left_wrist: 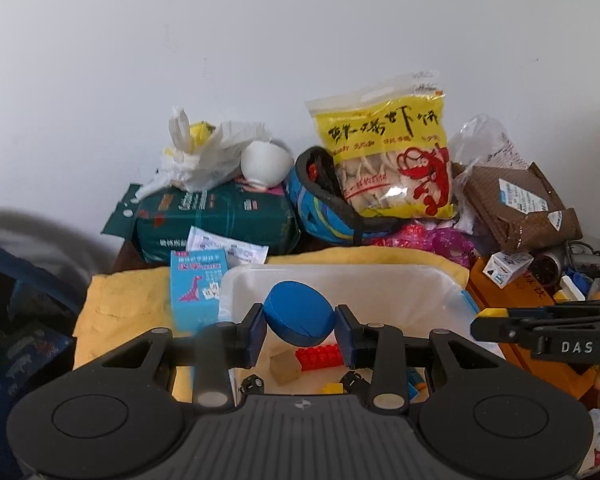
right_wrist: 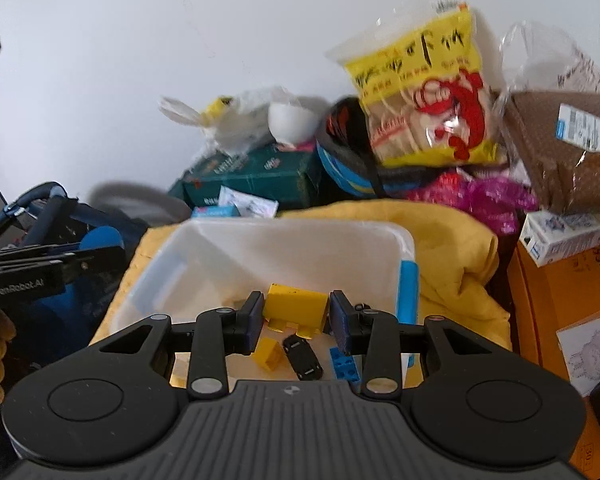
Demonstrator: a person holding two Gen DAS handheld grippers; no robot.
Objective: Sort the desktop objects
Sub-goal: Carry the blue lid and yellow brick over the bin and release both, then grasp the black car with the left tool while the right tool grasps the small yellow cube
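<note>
My left gripper (left_wrist: 300, 330) is shut on a blue round disc (left_wrist: 299, 314) and holds it above the white plastic bin (left_wrist: 420, 280). My right gripper (right_wrist: 294, 318) is shut on a yellow block (right_wrist: 296, 306) above the same bin (right_wrist: 204, 240). In the bin lie a red brick (left_wrist: 320, 356), a tan cube (left_wrist: 285, 367), small yellow bricks (right_wrist: 269, 353), a black toy car (right_wrist: 302, 357) and a blue brick (right_wrist: 346, 364). The right gripper shows at the right edge of the left wrist view (left_wrist: 480, 322). The left gripper with the disc shows at the left of the right wrist view (right_wrist: 100, 248).
The bin sits on a yellow cloth (right_wrist: 452, 248). Behind it are a green pack (left_wrist: 220, 220), a blue dinosaur box (left_wrist: 196, 288), a yellow snack bag (left_wrist: 392, 164), a blue helmet (left_wrist: 320, 204), a brown parcel (left_wrist: 520, 204). An orange box (right_wrist: 552, 300) lies to the right.
</note>
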